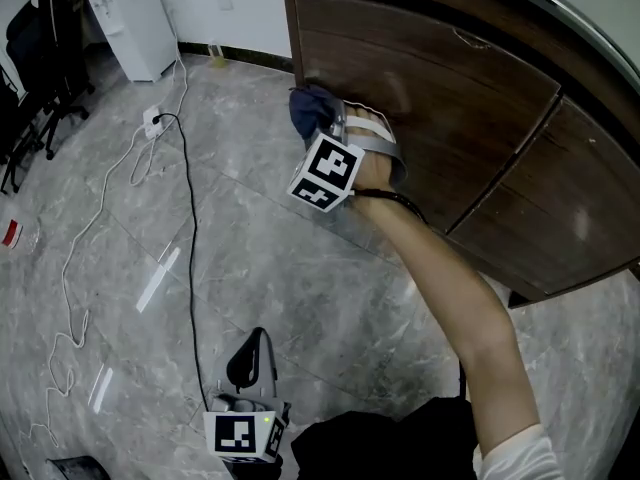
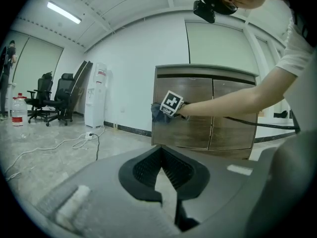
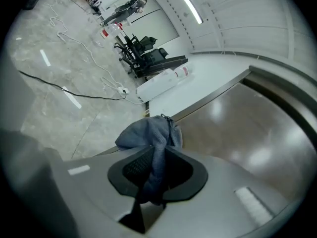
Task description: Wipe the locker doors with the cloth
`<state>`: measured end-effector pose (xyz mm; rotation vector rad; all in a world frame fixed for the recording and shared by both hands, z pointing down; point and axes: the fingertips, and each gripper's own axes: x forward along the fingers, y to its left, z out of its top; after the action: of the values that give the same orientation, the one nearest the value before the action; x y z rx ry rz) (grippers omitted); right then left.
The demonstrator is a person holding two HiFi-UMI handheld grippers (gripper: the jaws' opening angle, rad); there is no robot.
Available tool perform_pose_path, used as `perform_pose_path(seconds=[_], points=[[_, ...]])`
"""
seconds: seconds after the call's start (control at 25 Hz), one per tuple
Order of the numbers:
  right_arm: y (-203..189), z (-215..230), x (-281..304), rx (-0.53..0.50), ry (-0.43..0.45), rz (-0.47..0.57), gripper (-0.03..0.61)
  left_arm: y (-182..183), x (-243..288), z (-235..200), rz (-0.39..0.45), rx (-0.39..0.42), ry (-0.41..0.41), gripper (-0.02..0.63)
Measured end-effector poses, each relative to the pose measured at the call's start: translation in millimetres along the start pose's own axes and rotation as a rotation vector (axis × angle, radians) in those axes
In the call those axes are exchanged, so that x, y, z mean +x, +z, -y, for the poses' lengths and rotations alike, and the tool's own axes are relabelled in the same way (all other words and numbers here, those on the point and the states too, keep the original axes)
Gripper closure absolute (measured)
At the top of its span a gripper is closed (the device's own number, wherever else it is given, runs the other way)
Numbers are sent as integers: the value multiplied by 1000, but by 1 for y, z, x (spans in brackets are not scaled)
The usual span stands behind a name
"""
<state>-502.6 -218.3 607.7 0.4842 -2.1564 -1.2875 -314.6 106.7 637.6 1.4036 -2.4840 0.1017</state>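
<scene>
At about 9 o'clock in the left gripper view stands a white water dispenser; its red label is too small to read. The left tongs sit at 6 o'clock in the head view, low over the grey floor. They are narrow, their ribbed pads meeting at the tips with nothing between them. The right tongs are clamped on a bunched blue-grey cloth. The cloth's long axis runs along the jaws and out past their tips, pointing to about 11 o'clock in the head view. The wad lies against the top left corner of the dark wooden locker door. The marker cube carries only black-and-white squares.
</scene>
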Motion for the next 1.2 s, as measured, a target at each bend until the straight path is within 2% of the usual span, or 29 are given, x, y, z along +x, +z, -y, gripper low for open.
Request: perform_pose_path(seconds=[0.28,0.48,0.64,0.8,0.96,1.2], points=[[51,119,-36,-44,-215,68,512,5,-4,7,18,-1,-14,612],[76,181,-56,-58,-315,97,512,9,-2,13,21,3,-26,611],[84,189,-66,-20,-293,156,512,14,-2,18,26,8,-30,612],[81,178,-96,81,-261,264,514,20,-2,25,25,31,-46,612],[62,167,-139,221,-219,350,514,29,3,36,33,57,-49,612],[19,174,-205,320,-155,406,514,80,-1,77,43,105,-76,612]])
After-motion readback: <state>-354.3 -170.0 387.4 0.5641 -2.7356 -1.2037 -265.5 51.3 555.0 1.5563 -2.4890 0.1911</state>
